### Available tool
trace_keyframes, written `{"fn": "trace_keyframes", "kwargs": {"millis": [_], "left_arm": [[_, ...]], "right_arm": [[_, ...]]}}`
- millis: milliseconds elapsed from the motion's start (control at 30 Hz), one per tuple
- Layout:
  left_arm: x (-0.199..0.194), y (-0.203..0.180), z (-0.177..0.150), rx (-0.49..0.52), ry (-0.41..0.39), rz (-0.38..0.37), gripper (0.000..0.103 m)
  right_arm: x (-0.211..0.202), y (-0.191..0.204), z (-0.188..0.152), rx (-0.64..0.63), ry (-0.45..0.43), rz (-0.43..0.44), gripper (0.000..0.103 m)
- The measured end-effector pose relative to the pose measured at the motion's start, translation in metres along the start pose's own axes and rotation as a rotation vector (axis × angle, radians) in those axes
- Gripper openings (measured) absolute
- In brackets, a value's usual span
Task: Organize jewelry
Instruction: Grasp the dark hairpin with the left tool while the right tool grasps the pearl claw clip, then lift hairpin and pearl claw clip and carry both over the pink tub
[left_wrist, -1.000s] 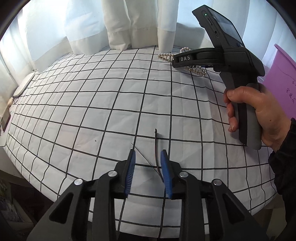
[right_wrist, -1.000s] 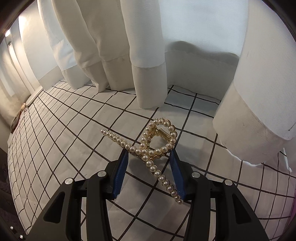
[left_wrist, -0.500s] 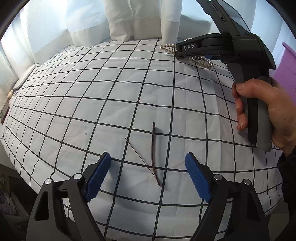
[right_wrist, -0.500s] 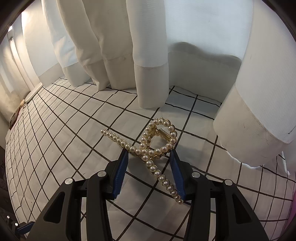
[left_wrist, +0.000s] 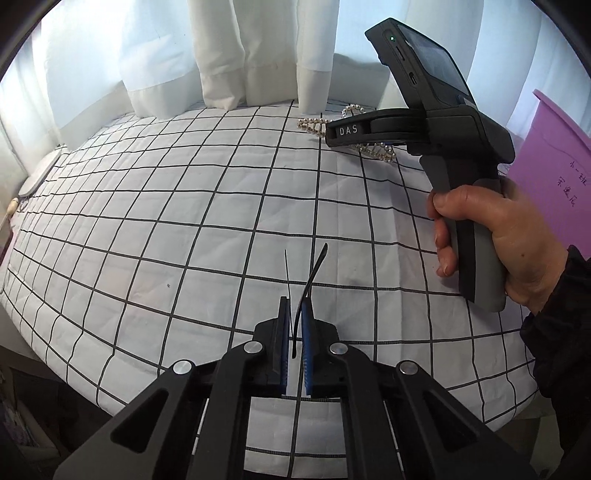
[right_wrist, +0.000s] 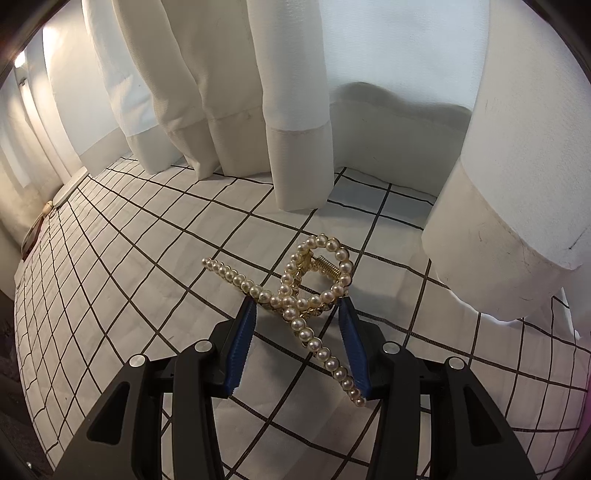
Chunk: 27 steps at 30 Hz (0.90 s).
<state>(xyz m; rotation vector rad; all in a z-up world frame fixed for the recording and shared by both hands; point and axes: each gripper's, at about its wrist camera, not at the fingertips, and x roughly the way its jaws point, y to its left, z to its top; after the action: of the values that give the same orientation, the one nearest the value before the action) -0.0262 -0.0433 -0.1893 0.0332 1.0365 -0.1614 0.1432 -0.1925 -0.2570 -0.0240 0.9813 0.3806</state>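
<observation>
- Left gripper (left_wrist: 295, 325): blue pads drawn nearly together, clamped on a thin dark hair pin (left_wrist: 309, 286); the pin's two prongs splay forward beyond the pads, above the checked cloth (left_wrist: 184, 221).
- Right gripper (right_wrist: 297, 332): pads set either side of a pearl hair claw (right_wrist: 314, 288), lying against its beaded arms; firm clamping cannot be confirmed.
- Pearl claw rests on the checked cloth near the far edge, just before the hems of the white curtains (right_wrist: 299, 110).
- Left wrist view: person's right hand (left_wrist: 491, 251) grips the right gripper's handle; purple bin (left_wrist: 554, 155) at right edge.
</observation>
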Motion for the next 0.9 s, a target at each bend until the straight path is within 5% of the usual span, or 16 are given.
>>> {"fn": "trace_keyframes", "kwargs": {"millis": [400, 533, 900], "left_arm": [[-0.015, 0.011, 0.015, -0.003, -0.052, 0.015, 0.006], [-0.020, 0.015, 0.020, -0.004, -0.071, 0.017, 0.006], [-0.021, 0.024, 0.019, -0.001, -0.070, 0.017, 0.007]], "right_arm": [[-0.037, -0.006, -0.015, 0.068, -0.063, 0.015, 0.044], [-0.044, -0.006, -0.017, 0.083, -0.069, 0.006, 0.015], [-0.035, -0.011, -0.022, 0.120, -0.068, -0.006, 0.014]]}}
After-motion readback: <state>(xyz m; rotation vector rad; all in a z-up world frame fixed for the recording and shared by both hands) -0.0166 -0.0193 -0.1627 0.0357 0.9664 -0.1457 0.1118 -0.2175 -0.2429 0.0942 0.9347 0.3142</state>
